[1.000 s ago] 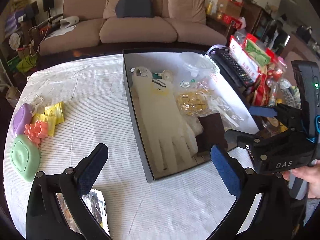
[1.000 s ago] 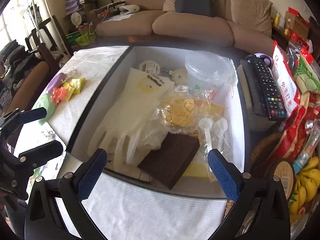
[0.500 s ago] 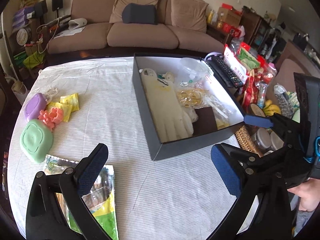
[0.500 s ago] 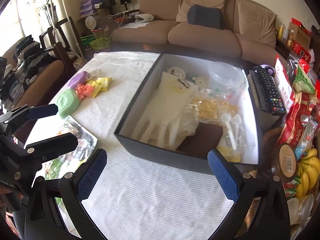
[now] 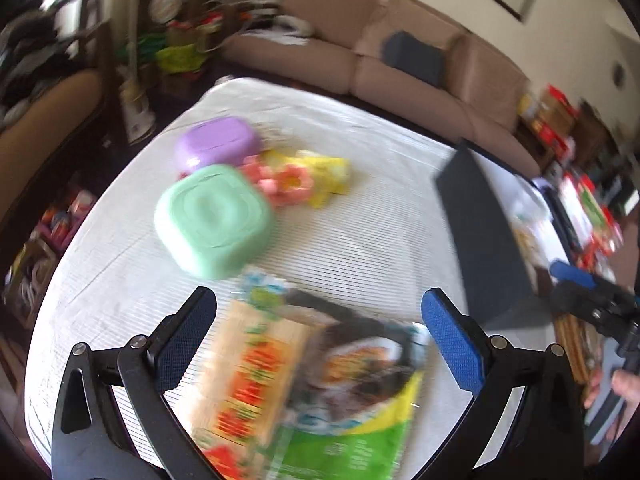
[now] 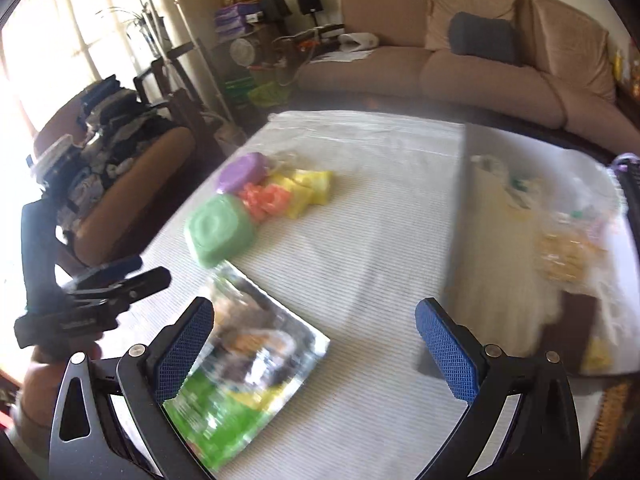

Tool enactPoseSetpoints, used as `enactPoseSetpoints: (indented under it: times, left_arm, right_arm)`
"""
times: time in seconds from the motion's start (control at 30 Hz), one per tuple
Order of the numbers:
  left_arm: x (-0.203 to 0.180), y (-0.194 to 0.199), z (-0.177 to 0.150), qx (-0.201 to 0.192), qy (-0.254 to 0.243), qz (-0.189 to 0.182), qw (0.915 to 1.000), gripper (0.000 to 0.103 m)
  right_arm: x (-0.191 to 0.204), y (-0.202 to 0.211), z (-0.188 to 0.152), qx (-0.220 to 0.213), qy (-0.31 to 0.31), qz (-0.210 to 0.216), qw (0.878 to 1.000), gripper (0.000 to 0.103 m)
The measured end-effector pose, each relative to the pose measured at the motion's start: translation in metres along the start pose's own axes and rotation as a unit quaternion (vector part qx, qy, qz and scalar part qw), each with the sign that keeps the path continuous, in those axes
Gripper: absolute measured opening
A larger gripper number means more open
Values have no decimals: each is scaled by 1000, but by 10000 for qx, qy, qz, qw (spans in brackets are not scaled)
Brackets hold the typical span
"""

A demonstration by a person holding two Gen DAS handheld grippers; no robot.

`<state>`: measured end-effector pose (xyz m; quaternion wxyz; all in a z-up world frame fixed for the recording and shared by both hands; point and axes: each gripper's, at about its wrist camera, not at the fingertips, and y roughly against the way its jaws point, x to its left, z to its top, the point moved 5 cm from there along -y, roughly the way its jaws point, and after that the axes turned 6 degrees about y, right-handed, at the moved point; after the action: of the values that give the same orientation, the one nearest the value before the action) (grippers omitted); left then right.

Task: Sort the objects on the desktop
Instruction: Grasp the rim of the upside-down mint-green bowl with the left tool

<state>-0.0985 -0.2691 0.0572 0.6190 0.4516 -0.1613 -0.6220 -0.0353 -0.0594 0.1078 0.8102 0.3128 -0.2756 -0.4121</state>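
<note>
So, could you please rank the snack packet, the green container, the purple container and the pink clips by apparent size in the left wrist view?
Largest to smallest as they look:
1. snack packet, though it lies nearest the camera
2. green container
3. purple container, farther off, so it may really match the green one
4. pink clips

Mint-green case [image 5: 214, 220], purple case [image 5: 216, 144], striped white tablecloth [image 5: 360, 232].

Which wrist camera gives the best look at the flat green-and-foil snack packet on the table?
The left wrist view: the flat green-and-foil snack packet fills the space between the open left gripper fingers, though blurred. The right wrist view shows it lower left, partly behind a finger.
</note>
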Motion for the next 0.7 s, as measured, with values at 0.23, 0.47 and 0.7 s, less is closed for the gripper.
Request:
enactPoseSetpoints:
  times: [0.23, 0.47, 0.7]
  left_arm:
    - [121, -40, 26, 52, 1580, 35, 9874, 103]
    - [154, -68, 37, 250, 2121, -377, 9762, 103]
    - [166, -101, 40, 532, 2537, -827, 9623, 103]
  right_arm:
    - [39, -93, 28, 169, 96, 602, 9980, 103]
    - [49, -169, 48, 155, -753, 2098, 9747, 103]
    - [48, -240, 59, 309, -1290, 2581, 9570, 103]
